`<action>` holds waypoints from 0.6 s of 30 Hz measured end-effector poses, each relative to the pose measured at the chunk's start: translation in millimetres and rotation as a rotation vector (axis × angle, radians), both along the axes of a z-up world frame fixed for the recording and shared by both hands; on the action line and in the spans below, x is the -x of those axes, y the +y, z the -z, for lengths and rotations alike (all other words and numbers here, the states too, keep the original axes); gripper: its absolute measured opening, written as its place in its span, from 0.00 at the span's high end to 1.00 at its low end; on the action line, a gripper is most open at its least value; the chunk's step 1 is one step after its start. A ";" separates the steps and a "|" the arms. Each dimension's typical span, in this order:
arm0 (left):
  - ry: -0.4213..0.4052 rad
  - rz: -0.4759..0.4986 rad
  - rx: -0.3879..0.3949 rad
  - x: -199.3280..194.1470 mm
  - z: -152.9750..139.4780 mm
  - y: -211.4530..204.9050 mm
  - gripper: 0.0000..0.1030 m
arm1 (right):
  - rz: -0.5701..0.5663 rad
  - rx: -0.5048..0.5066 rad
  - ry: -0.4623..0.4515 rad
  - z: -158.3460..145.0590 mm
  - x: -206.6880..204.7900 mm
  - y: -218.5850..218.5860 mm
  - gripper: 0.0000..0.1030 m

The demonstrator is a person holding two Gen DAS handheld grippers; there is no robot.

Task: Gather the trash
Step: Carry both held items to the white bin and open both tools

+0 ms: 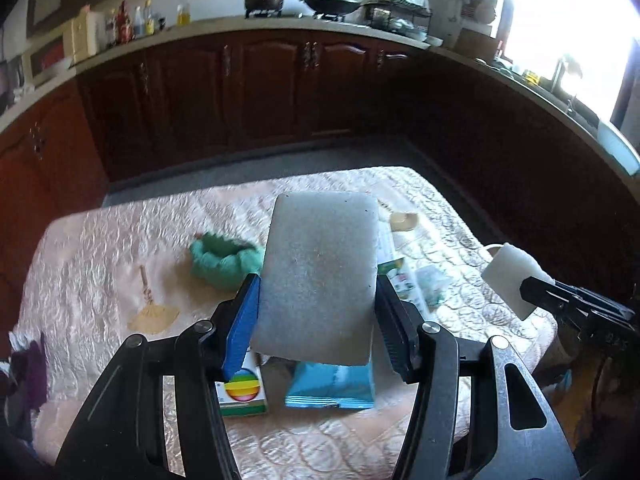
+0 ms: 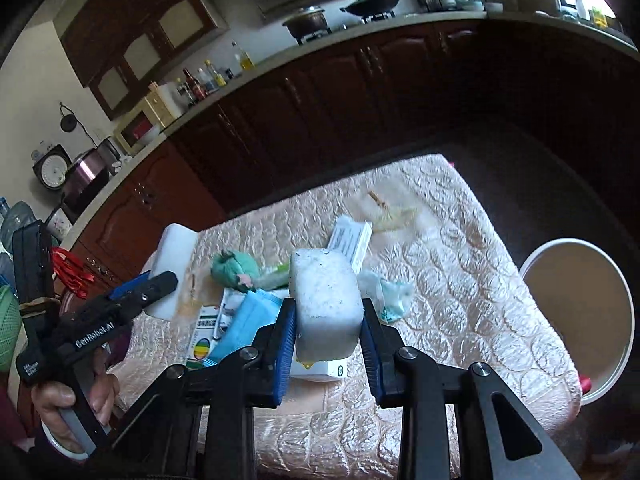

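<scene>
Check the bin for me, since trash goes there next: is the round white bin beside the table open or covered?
Open. The white bin shows no lid, and the right wrist view looks past its rim onto a bare tan interior.

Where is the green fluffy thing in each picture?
Left wrist view: the green fluffy thing lies left of centre on the quilted cloth, beside the held white foam.
Right wrist view: it lies left of centre, behind the blue packet.
Shared landmark: the rainbow-striped box.
</scene>
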State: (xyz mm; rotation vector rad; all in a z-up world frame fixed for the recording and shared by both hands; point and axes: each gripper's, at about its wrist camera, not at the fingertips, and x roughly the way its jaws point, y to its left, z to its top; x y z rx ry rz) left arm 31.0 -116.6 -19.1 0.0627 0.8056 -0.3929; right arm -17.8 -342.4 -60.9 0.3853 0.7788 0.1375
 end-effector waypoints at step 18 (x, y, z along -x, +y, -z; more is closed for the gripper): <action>-0.073 0.070 -0.027 21.1 -20.3 -50.3 0.47 | 0.045 0.043 -0.057 -23.4 21.1 -13.3 0.72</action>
